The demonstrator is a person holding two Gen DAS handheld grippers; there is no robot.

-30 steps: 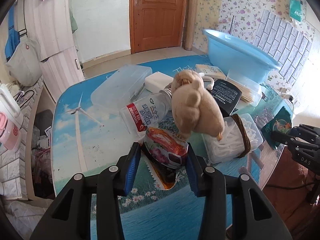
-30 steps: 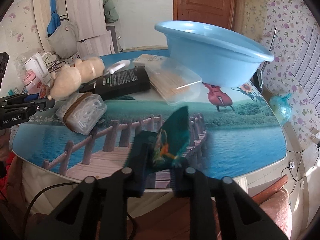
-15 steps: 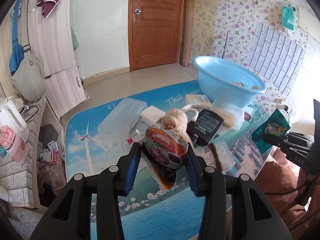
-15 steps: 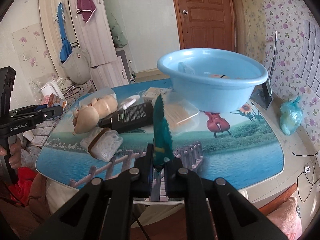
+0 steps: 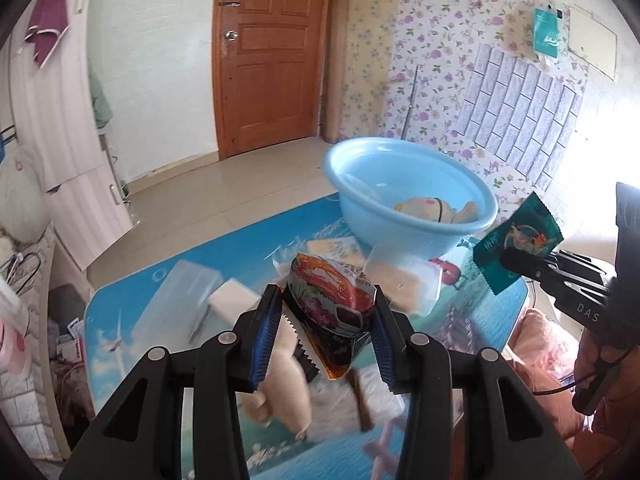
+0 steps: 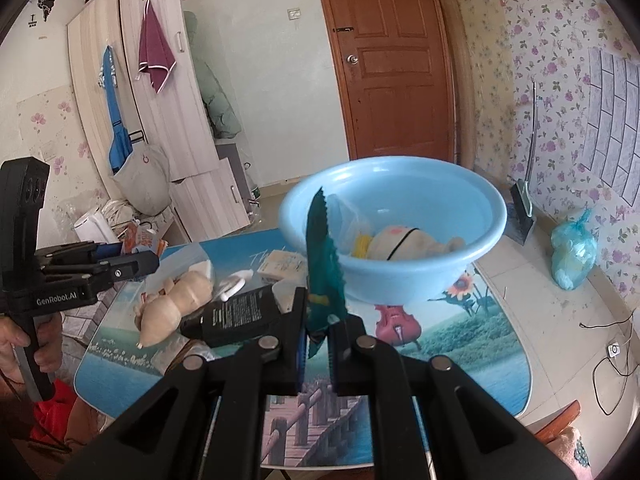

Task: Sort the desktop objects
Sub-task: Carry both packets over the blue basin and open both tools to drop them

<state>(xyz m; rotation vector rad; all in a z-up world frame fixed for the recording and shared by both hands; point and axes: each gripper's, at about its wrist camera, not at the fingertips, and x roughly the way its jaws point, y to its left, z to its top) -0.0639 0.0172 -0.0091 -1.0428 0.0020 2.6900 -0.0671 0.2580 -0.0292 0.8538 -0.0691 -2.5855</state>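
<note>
Left gripper: we hold it raised above the table, its blue-padded jaws clamped on a red snack bag.
Right gripper: its jaws are pressed together on the lower edge of a thin green packet, which stands edge-on and upright.
Basin: light blue, at the far side of the table, already holding a plush toy and something yellow; we judge it to be where both packets go.
Clutter below: a tan plush, a black pack, and clear boxes lie between us and the basin.
Risk, packets: both are slick film held by an edge; a quick swing could let one slip and drop short onto the clutter.
Risk, collision: both grippers point at the same basin; arriving together, they could knock each other or its rim.
</note>
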